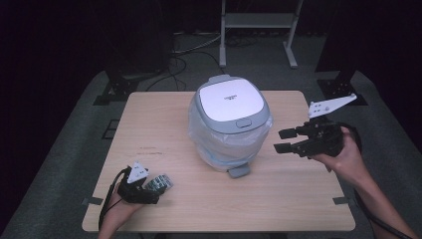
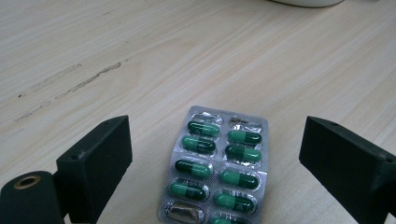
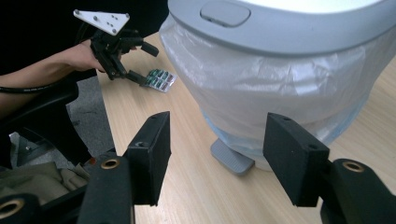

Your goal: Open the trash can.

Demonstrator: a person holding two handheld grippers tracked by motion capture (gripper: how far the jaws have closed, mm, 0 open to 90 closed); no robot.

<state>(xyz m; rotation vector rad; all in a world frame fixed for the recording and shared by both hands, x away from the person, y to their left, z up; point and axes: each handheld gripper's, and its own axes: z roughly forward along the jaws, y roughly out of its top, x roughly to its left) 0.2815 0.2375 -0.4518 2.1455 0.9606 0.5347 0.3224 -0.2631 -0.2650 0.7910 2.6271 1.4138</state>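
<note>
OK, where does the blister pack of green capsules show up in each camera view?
High view: blister pack lower left, by the left gripper.
Left gripper view: bottom centre, between open jaws.
Right gripper view: upper left, beside the far gripper.
Shared landmark: the white pedal bin.

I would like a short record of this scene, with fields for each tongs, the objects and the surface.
left tongs: open, jaws on either side of the pill blister pack, not closed on it
right tongs: open, held off the table, facing the pedal bin
pedal bin: lid shut, clear bag liner under the rim, foot pedal toward the person
surface: wooden table
</note>
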